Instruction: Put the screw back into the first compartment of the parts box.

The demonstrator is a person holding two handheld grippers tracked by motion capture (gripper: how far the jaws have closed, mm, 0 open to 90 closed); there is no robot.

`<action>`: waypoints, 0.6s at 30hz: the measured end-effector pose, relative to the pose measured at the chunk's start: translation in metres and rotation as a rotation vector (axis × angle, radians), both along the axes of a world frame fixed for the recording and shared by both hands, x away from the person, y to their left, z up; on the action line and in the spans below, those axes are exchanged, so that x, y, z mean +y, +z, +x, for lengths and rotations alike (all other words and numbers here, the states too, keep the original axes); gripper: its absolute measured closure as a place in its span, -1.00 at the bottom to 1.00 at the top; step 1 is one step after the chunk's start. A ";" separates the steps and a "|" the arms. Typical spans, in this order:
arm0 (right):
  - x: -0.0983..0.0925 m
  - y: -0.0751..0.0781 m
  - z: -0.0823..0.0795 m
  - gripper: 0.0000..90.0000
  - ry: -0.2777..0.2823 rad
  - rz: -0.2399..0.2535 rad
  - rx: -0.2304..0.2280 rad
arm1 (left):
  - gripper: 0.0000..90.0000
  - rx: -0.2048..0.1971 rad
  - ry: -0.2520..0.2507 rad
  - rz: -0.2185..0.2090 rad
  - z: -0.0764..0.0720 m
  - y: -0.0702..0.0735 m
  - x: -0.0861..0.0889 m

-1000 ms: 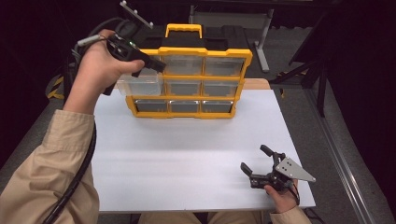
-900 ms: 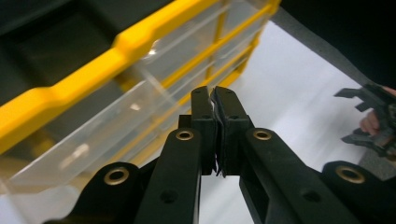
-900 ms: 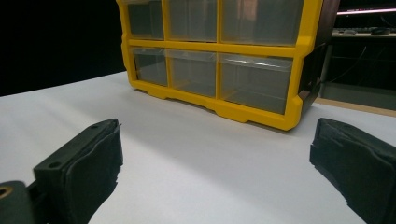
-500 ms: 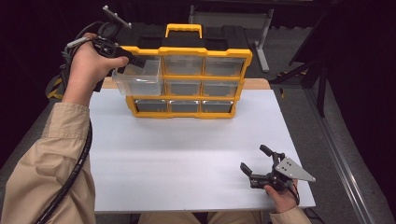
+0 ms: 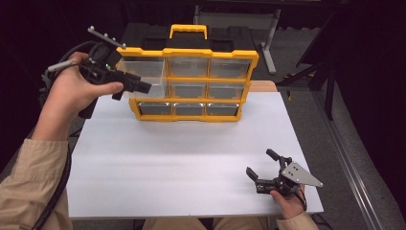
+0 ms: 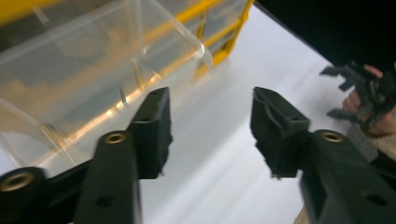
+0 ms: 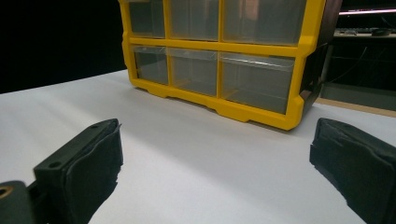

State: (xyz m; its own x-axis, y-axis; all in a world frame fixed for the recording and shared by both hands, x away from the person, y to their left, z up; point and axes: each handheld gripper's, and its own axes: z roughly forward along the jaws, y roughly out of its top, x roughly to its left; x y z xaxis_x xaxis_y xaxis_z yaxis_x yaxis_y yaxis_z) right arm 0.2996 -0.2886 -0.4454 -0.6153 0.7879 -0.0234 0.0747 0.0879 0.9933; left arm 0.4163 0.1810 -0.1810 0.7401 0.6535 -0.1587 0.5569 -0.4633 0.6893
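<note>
From the high view, a yellow organizer (image 5: 187, 81) with clear drawers stands upright at the far side of the white bench (image 5: 182, 163), its handle on top. The left claw (image 5: 136, 91) is held by the left hand (image 5: 76, 91) at the organizer's upper left corner, where a clear drawer (image 5: 143, 79) juts out of the frame toward the person; the black tips lie right at the drawer's front, but from above it is hard to tell whether they touch it. The right claw (image 5: 261, 167) rests low over the near right corner of the bench, well apart from the organizer, its tips spread. The left gripper view settles what the high view leaves open: the left claw (image 6: 210, 126) has just been opening, its jaws now stand apart with bare white bench between them, and the pulled-out clear drawer (image 6: 93, 70) sits up and to one side of the nearer pad, not pinched. Farther off, this view also catches the other hand with its gripper at the bench edge. The right gripper view looks along the bench at the organizer's front (image 7: 219, 60), showing the lower row of drawers shut flush in the frame; the right claw (image 7: 215, 158) is spread wide with nothing between its pads.
</note>
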 end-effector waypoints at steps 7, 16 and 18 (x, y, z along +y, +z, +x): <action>0.000 0.000 0.000 -0.94 -0.002 0.003 -0.001 | -0.21 0.022 -0.028 0.004 -0.017 -0.059 0.000; -0.001 0.000 0.000 -0.94 -0.003 0.002 -0.003 | -0.50 0.013 0.006 -0.077 -0.026 -0.164 0.018; -0.001 0.000 0.000 -0.94 -0.002 0.002 0.000 | -0.56 -0.028 0.021 -0.126 -0.033 -0.183 0.025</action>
State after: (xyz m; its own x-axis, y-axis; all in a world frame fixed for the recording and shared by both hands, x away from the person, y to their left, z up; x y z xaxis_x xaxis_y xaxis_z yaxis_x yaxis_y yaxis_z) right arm 0.2998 -0.2893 -0.4457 -0.6139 0.7891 -0.0219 0.0750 0.0860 0.9935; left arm 0.3833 0.2058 -0.3645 0.7317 0.6451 -0.2202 0.5454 -0.3604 0.7568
